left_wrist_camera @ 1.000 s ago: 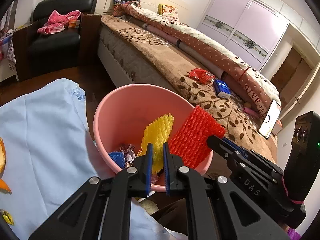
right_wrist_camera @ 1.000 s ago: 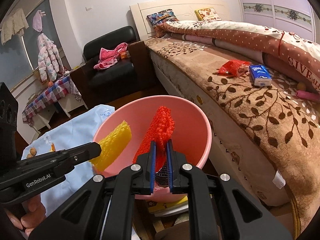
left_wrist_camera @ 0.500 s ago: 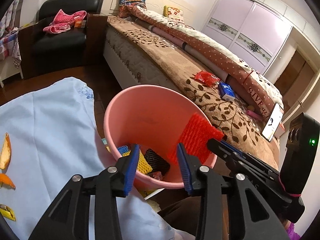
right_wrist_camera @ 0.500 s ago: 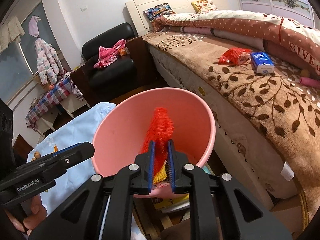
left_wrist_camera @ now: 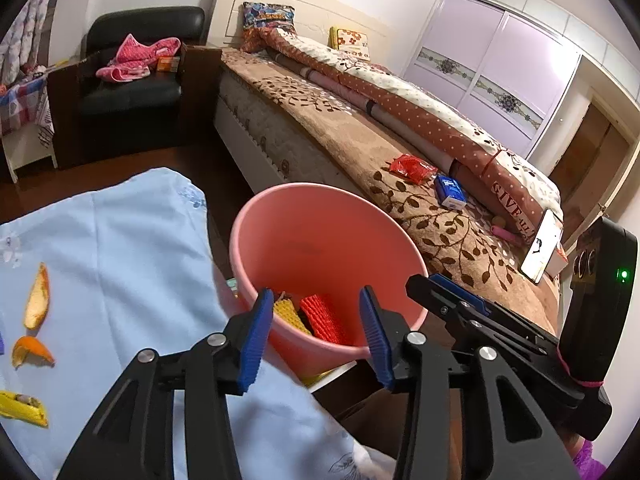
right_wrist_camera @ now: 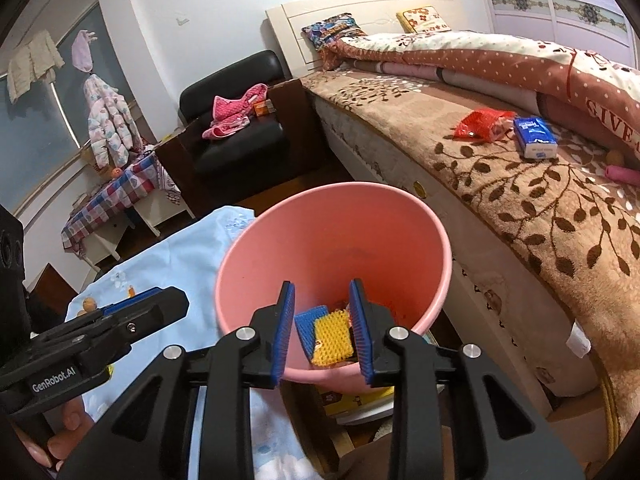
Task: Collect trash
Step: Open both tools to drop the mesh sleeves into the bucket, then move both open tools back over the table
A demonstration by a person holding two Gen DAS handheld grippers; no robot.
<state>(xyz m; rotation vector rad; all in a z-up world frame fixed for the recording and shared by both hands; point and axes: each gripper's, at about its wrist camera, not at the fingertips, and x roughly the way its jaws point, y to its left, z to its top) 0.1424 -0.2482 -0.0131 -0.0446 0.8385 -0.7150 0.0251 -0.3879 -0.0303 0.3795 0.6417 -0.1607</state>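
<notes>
Foam nets (left_wrist_camera: pixel 320 314) in bucket (left_wrist_camera: pixel 320 216), below open gripper (left_wrist_camera: pixel 314 336)

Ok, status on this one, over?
Left gripper and right gripper open, just released. Foam nets in pink bin. Orange peels remain on cloth.

The round pink plastic bucket (right_wrist_camera: pixel 434 240) has a smooth, semi-matt wall. Inside it lie a yellow foam net sleeve (right_wrist_camera: pixel 332 340) and a red foam net sleeve (left_wrist_camera: pixel 320 316), both with a rough, open-mesh surface. The pale blue cotton-like tablecloth (left_wrist_camera: pixel 120 248) to the left is matt and lightly creased. The orange peel pieces (left_wrist_camera: pixel 36 296) on it look dull and pitted. The brown leaf-patterned plush blanket (right_wrist_camera: pixel 540 208) on the right is soft and fuzzy. The far black leather-look armchair (left_wrist_camera: pixel 132 92) is glossy.
</notes>
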